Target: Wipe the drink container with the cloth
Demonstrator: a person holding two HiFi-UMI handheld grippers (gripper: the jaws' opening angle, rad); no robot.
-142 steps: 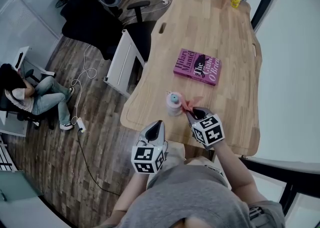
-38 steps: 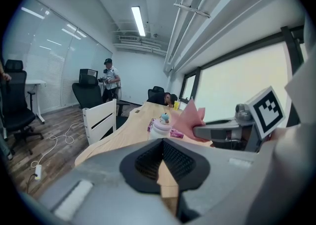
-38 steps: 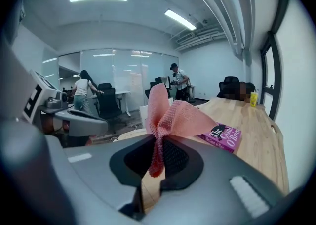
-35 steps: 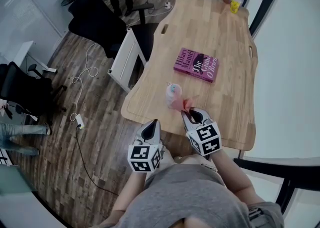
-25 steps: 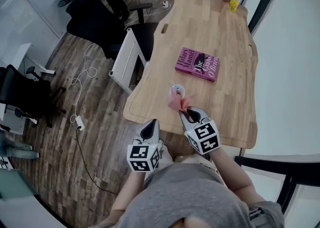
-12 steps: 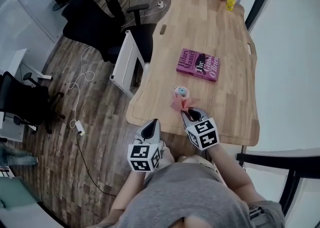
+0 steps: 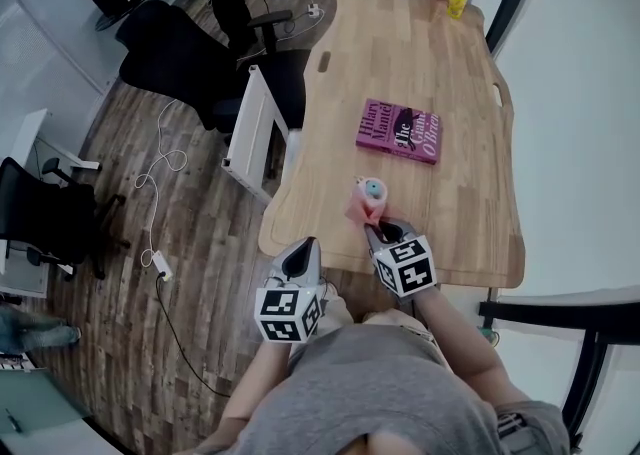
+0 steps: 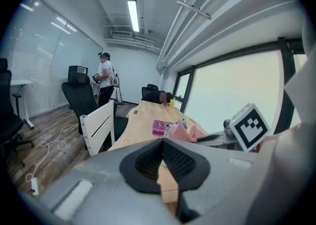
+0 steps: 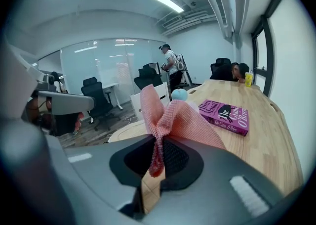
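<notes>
Right tongs' [image 9: 156, 159] cloth [image 9: 183, 119], perhaps touching container [image 7: 372, 189]

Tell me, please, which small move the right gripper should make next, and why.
Probably rub the cloth a short way around the side of the drink container. The right gripper is shut on the cloth, which seems pressed against the container, while the left gripper is shut, empty and short of the table.

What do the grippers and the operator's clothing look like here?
Both match: left gripper and right gripper are grey and tapered, with black ribbed pads, each carrying a white cube of black square markers. No cables visible. The person wears a grey top.
</notes>
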